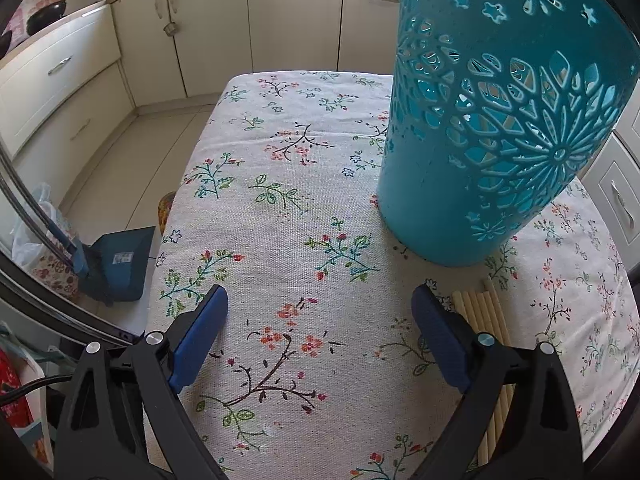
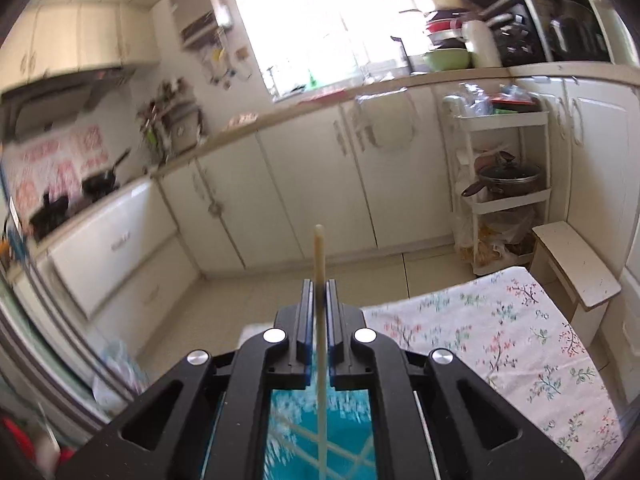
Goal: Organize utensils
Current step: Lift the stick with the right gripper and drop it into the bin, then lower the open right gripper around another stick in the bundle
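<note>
A tall teal cut-out utensil holder [image 1: 492,128] stands on the floral tablecloth [image 1: 280,220] to the right. Several pale wooden chopsticks [image 1: 484,312] lie flat on the cloth in front of it, beside my left gripper's right finger. My left gripper [image 1: 320,304] is open and empty, low over the cloth. My right gripper [image 2: 319,286] is shut on a single pale chopstick [image 2: 319,256], held upright. Its lower end reaches down into the teal holder [image 2: 320,420] just below, where other chopsticks show.
White kitchen cabinets [image 1: 260,20] run behind the table. A blue dustpan [image 1: 120,268] stands on the floor at the left. A white rack [image 2: 504,184] with a pot and a small stool [image 2: 576,268] stand beyond the table's far end.
</note>
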Demonstrator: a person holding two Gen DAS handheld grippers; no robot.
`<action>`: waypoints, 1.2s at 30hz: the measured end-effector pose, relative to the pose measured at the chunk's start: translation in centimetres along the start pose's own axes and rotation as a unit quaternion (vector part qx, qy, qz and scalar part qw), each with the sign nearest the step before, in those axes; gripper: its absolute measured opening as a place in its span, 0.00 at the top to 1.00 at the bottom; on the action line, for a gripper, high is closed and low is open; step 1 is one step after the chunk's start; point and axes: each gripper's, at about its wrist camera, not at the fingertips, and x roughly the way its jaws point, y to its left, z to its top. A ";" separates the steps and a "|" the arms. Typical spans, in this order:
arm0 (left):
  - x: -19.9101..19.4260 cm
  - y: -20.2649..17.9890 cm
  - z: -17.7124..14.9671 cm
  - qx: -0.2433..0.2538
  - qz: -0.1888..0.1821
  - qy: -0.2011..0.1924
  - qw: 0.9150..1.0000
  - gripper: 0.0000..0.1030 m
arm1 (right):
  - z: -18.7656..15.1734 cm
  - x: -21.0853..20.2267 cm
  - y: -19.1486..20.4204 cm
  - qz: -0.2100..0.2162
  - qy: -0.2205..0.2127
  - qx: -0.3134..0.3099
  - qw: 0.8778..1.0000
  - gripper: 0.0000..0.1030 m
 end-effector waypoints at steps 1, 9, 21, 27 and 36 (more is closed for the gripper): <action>0.0 0.0 0.0 0.000 0.000 0.001 1.000 0.13 | -0.6 -0.5 0.2 0.001 0.001 -0.015 1.000 0.88; 0.3 0.1 0.1 -0.003 0.004 0.003 1.000 0.13 | -2.5 -6.6 -0.7 0.006 -0.022 -0.039 0.999 0.80; 0.3 -0.1 -0.1 -0.004 0.011 0.003 1.000 0.13 | -15.7 -7.5 -4.6 -0.028 0.153 -0.030 0.987 0.81; 0.4 0.1 0.0 -0.008 0.014 0.004 1.000 0.13 | -17.1 -5.7 -3.9 -0.014 0.187 -0.039 0.981 0.81; 0.4 0.2 0.0 -0.011 0.009 0.002 1.000 0.12 | -18.2 -5.4 -4.8 -0.021 0.199 -0.028 0.979 0.81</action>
